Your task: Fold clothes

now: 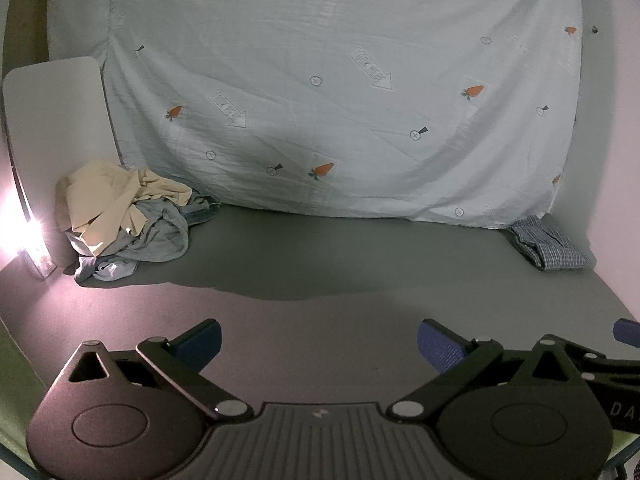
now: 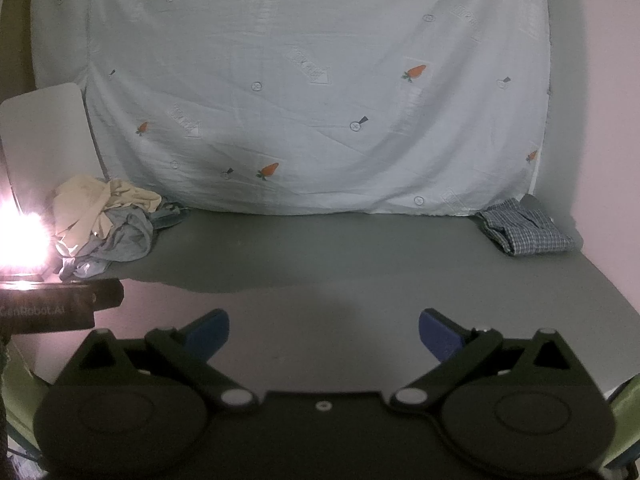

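Observation:
A heap of crumpled clothes [image 1: 124, 220], cream on top of grey-blue pieces, lies at the far left of the grey table [image 1: 320, 280]; it also shows in the right wrist view [image 2: 108, 224]. A folded blue checked garment [image 1: 550, 246] lies at the far right, also in the right wrist view [image 2: 526, 230]. My left gripper [image 1: 320, 346] is open and empty above the near table. My right gripper [image 2: 324, 338] is open and empty beside it; its blue fingertip [image 1: 628, 332] shows at the right edge of the left wrist view.
A pale sheet with carrot prints [image 1: 340, 80] hangs behind the table. A white board [image 1: 52, 120] leans at the back left. A bright lamp [image 2: 20, 236] glares at the left edge. A pink wall [image 1: 612, 160] bounds the right side.

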The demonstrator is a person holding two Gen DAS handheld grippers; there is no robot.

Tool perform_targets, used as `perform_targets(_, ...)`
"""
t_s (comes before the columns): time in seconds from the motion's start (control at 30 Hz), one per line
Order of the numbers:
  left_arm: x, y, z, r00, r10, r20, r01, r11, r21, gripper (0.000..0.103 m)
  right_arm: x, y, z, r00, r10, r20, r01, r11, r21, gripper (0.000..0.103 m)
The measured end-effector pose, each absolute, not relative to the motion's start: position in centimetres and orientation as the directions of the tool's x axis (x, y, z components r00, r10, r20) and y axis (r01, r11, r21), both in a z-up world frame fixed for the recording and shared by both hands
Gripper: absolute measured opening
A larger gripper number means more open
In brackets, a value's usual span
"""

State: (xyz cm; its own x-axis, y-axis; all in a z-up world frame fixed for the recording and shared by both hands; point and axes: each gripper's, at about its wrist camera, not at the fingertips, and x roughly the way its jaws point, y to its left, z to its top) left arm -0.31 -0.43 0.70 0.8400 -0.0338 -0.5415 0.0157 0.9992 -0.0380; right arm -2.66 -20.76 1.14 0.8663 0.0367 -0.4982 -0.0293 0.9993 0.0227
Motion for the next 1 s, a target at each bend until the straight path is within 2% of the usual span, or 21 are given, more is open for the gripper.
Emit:
perform_targets(0.33, -0.2, -0.6, 0.1, 0.839, -0.036, -0.543, 0.016, 0.999, -0.041, 0.103, -2.7, -20.9, 1.2, 0.875, 0.031, -0.484, -0.027, 1.000, 0.016, 0.103)
perform_targets(0.63, 1.4, -0.5, -0.8, 0.815, -0.088, -0.572, 0.050, 0.995, -0.081, 0.103, -2.7, -21.1, 0.3, 0.882, 0.010, -0.472, 0.005, 1.000, 0.029, 0.103)
perform_targets(0.83, 3.2, -2.5, -2.1, 0.789, -0.133, -0.600, 0.058, 0.988, -0.143, 0.103, -1.5, -23.7, 0.1, 0.896, -0.062, -0.441, 0.081, 0.996, 0.023, 0.103)
perform_targets(1.0, 7.3, -5.2, -1.4, 0.832, -0.093, -0.547, 0.023, 0.991, -0.134, 0.103, 2.9, -28.1, -0.6, 0.892, -0.079, -0.445, 0.120, 0.991, 0.064, 0.103)
